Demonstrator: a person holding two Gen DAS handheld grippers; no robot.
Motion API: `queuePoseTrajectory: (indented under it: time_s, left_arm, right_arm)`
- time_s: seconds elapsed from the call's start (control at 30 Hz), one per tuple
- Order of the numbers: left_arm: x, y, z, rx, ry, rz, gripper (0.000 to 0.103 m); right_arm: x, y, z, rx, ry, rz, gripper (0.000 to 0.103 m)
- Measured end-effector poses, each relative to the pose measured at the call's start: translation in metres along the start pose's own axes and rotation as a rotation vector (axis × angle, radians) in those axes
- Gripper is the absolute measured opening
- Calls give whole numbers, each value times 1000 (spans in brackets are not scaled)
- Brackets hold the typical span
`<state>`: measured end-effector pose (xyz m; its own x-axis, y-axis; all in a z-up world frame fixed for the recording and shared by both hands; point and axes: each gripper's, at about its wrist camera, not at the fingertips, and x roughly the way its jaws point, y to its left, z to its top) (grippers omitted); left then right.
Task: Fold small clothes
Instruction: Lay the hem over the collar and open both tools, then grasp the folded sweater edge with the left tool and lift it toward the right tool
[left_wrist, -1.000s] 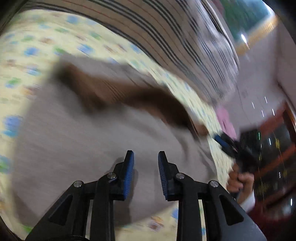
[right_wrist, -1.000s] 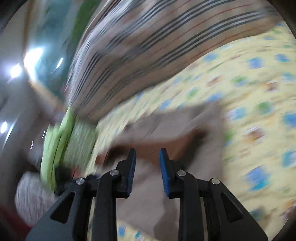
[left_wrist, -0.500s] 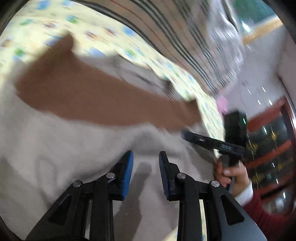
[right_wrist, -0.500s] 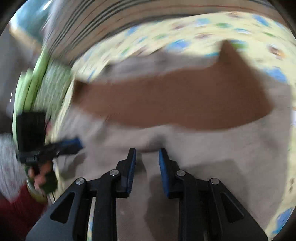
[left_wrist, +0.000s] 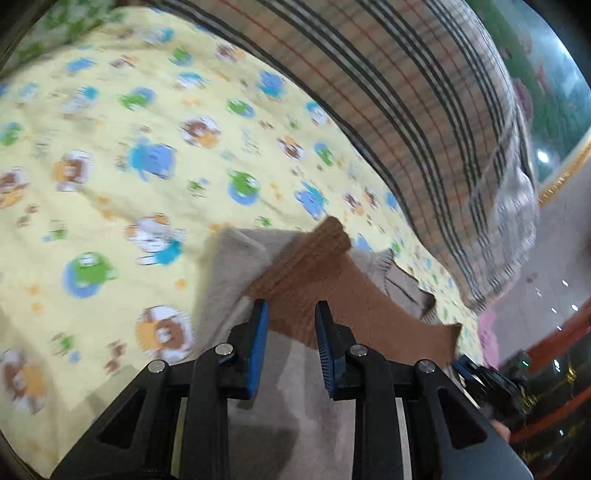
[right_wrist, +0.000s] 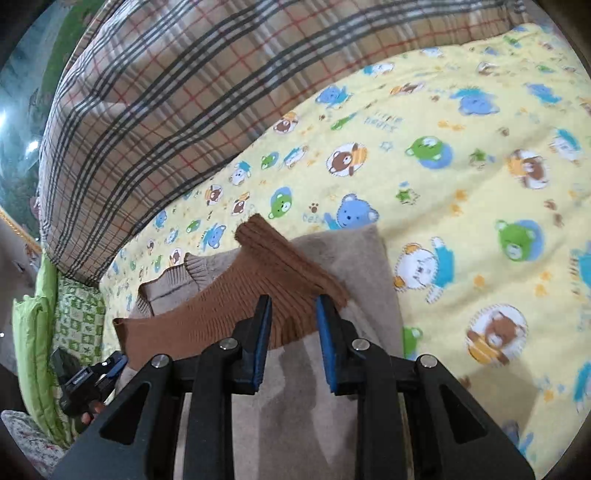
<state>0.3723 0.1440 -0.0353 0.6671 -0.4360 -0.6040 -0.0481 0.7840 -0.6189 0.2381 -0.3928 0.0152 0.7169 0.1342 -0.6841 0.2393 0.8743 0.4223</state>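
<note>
A small beige knit garment (left_wrist: 236, 273) with a brown ribbed band (left_wrist: 325, 280) lies on the yellow bear-print blanket (left_wrist: 110, 166). It also shows in the right wrist view: beige cloth (right_wrist: 362, 266) and brown band (right_wrist: 258, 291). My left gripper (left_wrist: 290, 328) is open and empty, just above the garment's near part, fingertips at the brown band's edge. My right gripper (right_wrist: 291, 325) is open and empty over the same garment, fingertips at the band's lower edge. Each gripper shows in the other's view: the right gripper (left_wrist: 484, 380) and the left gripper (right_wrist: 88, 376).
A plaid cushion (left_wrist: 406, 92) runs along the back of the blanket, also seen in the right wrist view (right_wrist: 155, 110). A green pillow (right_wrist: 40, 350) stands at the left edge. A pink item (left_wrist: 487, 332) lies past the garment's far end.
Both grippers have pulled back and tilted up from close over the garment. The garment now lies smaller in view and folded, with much more blanket showing. Jaws stay open.
</note>
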Motion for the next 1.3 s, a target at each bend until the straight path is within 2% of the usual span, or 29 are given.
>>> queuePoseTrajectory:
  time_s: [0.07, 0.1, 0.17, 0.27, 0.3, 0.37, 0.43, 0.47, 0.57, 0.63, 0.7, 0.77, 0.87, 1.0, 1.07, 1.17, 1.3]
  left_arm:
    - [-7, -14, -7, 19, -1, 25, 32]
    - [-16, -21, -13, 38, -12, 47, 36]
    - [-21, -41, -26, 70, -24, 34, 43]
    - [-24, -62, -44, 140, 4, 2, 48]
    - [-20, -64, -47, 151, 26, 12, 48]
    - [-12, -56, -46, 142, 51, 46, 46]
    - [-10, -40, -40, 106, 52, 51, 36]
    - [-11, -32, -37, 85, 53, 37, 35]
    - [-29, -15, -35, 29, 44, 12, 36]
    - [-47, -14, -42, 50, 22, 57, 44]
    - [-73, -16, -60, 56, -13, 69, 52]
    - [-95, -19, -81, 44, -27, 45, 59]
    - [-121, -24, -120, 17, -27, 18, 63]
    - [-140, -29, -173, -8, 30, -11, 64]
    - [-146, -26, -190, -28, 56, -29, 65]
    - [-149, -17, -211, -92, 76, -59, 65]
    - [-146, -12, -225, -151, 60, -61, 67]
  right_arm:
    - [-9, 14, -8, -37, 5, -5, 27]
    - [-12, 29, -12, -93, 20, 29, 27]
    - [-9, 67, -24, -195, 49, 92, 27]
    - [11, 112, -44, -292, 188, 245, 28]
    - [19, 119, -48, -300, 221, 263, 28]
    - [41, 135, -56, -347, 287, 244, 28]
    - [71, 135, -56, -346, 351, 141, 28]
    - [80, 127, -51, -314, 342, 90, 28]
    - [83, 101, -22, -169, 207, 10, 28]
    - [69, 93, -16, -106, 144, 11, 28]
    - [49, 94, -19, -82, 104, 63, 28]
    - [29, 95, -29, -78, 91, 119, 29]
    - [0, 98, -52, -104, 86, 163, 30]
    - [-28, 106, -88, -140, 88, 185, 34]
    - [-41, 100, -105, -135, 91, 193, 38]
    - [-61, 90, -130, -112, 97, 210, 39]
    - [-81, 83, -162, -62, 101, 240, 39]
